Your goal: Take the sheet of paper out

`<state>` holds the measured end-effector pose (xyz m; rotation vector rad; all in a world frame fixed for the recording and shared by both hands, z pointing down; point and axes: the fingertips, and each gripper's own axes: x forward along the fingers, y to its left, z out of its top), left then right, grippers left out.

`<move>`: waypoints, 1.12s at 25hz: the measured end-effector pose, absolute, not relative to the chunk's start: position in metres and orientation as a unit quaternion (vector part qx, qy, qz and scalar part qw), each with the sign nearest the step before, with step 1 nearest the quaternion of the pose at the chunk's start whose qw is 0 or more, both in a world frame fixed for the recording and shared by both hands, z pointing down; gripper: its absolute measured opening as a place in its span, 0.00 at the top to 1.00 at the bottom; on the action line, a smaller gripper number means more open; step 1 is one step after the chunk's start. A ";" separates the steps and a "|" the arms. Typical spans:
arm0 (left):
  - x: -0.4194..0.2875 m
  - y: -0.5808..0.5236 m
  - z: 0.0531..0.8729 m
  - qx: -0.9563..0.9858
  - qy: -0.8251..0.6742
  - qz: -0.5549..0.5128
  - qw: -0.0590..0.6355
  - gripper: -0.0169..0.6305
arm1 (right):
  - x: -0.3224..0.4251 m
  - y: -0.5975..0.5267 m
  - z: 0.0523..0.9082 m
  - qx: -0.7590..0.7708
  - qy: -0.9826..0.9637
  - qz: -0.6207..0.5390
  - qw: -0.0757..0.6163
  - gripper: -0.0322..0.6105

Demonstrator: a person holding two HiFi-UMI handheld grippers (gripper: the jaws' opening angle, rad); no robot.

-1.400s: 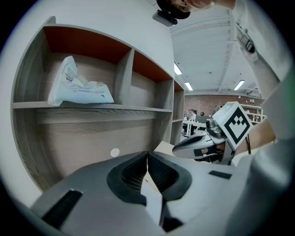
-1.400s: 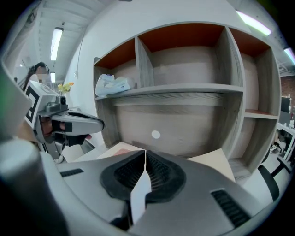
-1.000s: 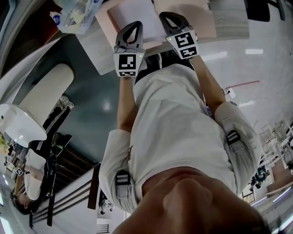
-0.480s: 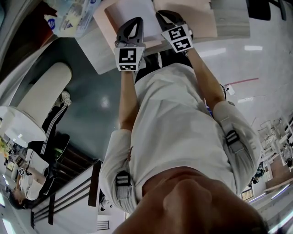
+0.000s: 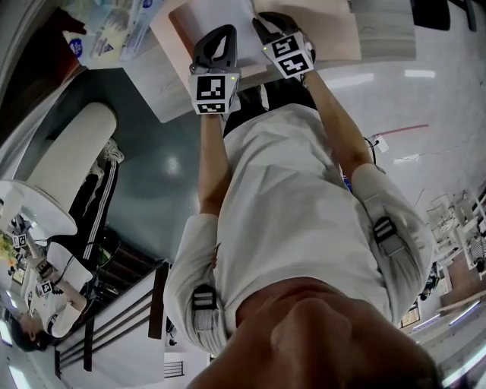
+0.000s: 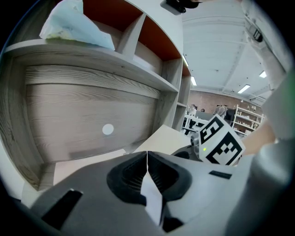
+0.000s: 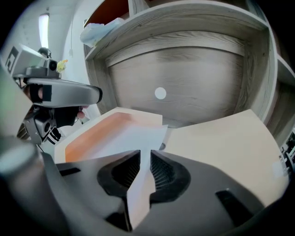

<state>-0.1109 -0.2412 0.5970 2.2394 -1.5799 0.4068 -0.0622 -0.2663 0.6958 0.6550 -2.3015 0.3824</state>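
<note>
A white sheet of paper (image 5: 219,14) lies in an open peach folder (image 5: 334,32) on the wooden desk (image 5: 383,34). My left gripper (image 5: 216,39) and my right gripper (image 5: 270,24) sit side by side at the sheet's near edge. In the left gripper view the left gripper (image 6: 147,159) is shut on a thin fold of the sheet (image 6: 152,199). In the right gripper view the right gripper (image 7: 150,159) is also shut on the sheet (image 7: 122,138), which rises out of the folder's orange inside (image 7: 92,131). The folder's beige flap (image 7: 221,138) lies to the right.
The desk has a wooden back panel (image 7: 193,78) and a shelf above with a pale plastic bag (image 6: 73,25). Packaged goods (image 5: 114,30) lie at the desk's left end. A white chair (image 5: 68,152) and a seated person (image 5: 45,296) are off to the left.
Both grippers have moved a little farther over the desk, the right one also drifting left toward the left one. Both stay shut on the sheet.
</note>
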 end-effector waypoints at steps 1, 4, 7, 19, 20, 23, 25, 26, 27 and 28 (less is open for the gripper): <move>-0.111 -0.241 0.598 0.794 -0.560 0.144 0.186 0.94 | -0.063 -0.267 0.699 0.252 -0.888 0.149 0.354 0.82; -0.109 -0.242 0.600 0.794 -0.560 0.145 0.189 0.94 | -0.065 -0.268 0.708 0.250 -0.884 0.157 0.362 0.81; -0.109 -0.242 0.603 0.793 -0.560 0.147 0.191 0.94 | -0.066 -0.268 0.719 0.247 -0.879 0.164 0.373 0.79; -0.112 -0.237 0.610 0.789 -0.562 0.149 0.196 0.94 | -0.072 -0.270 0.746 0.254 -0.861 0.169 0.408 0.77; -0.112 -0.237 0.610 0.789 -0.562 0.149 0.197 0.94 | -0.072 -0.270 0.748 0.254 -0.859 0.170 0.410 0.77; -0.111 -0.235 0.609 0.789 -0.563 0.150 0.198 0.94 | -0.074 -0.269 0.752 0.250 -0.857 0.168 0.418 0.77; -0.110 -0.235 0.609 0.788 -0.564 0.150 0.198 0.94 | -0.074 -0.268 0.755 0.246 -0.854 0.163 0.429 0.77; -0.110 -0.234 0.609 0.787 -0.564 0.150 0.198 0.94 | -0.074 -0.269 0.757 0.246 -0.851 0.160 0.435 0.77; -0.110 -0.234 0.608 0.787 -0.565 0.150 0.198 0.94 | -0.073 -0.269 0.758 0.247 -0.849 0.158 0.440 0.77; -0.110 -0.233 0.608 0.787 -0.565 0.150 0.199 0.94 | -0.073 -0.269 0.759 0.248 -0.847 0.156 0.443 0.78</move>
